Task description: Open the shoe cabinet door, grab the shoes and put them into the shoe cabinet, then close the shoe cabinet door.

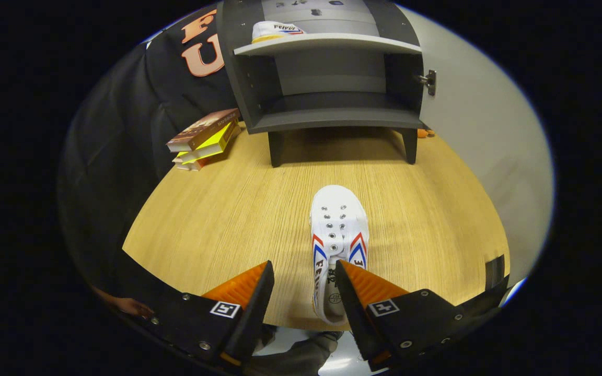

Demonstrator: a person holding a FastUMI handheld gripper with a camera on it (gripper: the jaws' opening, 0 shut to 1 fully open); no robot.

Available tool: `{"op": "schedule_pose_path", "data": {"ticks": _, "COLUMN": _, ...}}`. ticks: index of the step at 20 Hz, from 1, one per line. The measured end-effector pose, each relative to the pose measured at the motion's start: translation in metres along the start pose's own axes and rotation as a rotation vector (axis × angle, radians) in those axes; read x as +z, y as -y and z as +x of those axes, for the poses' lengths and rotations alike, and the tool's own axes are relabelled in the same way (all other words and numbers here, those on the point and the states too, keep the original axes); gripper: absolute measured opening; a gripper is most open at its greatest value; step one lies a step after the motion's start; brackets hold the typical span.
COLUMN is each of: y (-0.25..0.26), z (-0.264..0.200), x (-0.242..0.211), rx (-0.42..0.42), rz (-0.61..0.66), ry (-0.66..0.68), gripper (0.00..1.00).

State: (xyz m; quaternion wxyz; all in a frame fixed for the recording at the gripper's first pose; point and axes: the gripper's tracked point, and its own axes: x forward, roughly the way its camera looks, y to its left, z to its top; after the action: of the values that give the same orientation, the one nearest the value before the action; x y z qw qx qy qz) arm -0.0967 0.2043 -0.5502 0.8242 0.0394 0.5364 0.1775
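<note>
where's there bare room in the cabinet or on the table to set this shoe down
The cabinet's lower shelf is bare. The upper shelf has room right of the shoe already there. The tabletop is bare between the books and the white shoe reaching into the open jaws of the gripper.

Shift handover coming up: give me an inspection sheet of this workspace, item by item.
Surface: wooden table, light grain, bare around the shoe.
Job's things: shoe cabinet stands at the far side of the table, door swung open to the right. One white shoe already lies on the upper shelf; lower shelf is bare. Second white shoe lies on the table, toe toward the cabinet, heel between the jaws.
Clutter: stack of books left of the cabinet; small orange object behind the right cabinet leg, too small to identify.
Grippers: gripper open, straddling the shoe's heel; right finger at the shoe's side, left finger apart from it.
Cables: nothing seen.
Surroundings: black cloth wall to the left.
</note>
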Motion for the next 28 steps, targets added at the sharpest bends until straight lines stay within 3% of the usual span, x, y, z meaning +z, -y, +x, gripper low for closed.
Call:
{"op": "schedule_pose_path", "data": {"ticks": 2, "y": 0.002, "z": 0.017, "x": -0.008, "rx": -0.004, "rz": 0.021, "ry": -0.026, "gripper": 0.67}}
{"op": "schedule_pose_path", "data": {"ticks": 7, "y": 0.02, "z": 0.046, "x": -0.016, "rx": -0.101, "rz": -0.035, "ry": -0.011, "gripper": 0.48}}
{"op": "schedule_pose_path", "data": {"ticks": 10, "y": 0.026, "z": 0.051, "x": -0.014, "rx": -0.168, "rz": -0.055, "ry": 0.041, "gripper": 0.22}}
{"op": "schedule_pose_path", "data": {"ticks": 14, "y": 0.022, "z": 0.049, "x": -0.013, "rx": -0.136, "rz": 0.055, "ry": 0.01, "gripper": 0.02}}
{"op": "schedule_pose_path", "data": {"ticks": 21, "y": 0.01, "z": 0.026, "x": 0.031, "rx": -0.11, "rz": 0.028, "ry": 0.065, "gripper": 0.0}}
{"op": "schedule_pose_path", "data": {"ticks": 28, "y": 0.002, "z": -0.029, "x": 0.079, "rx": -0.084, "rz": -0.044, "ry": 0.156, "gripper": 0.0}}
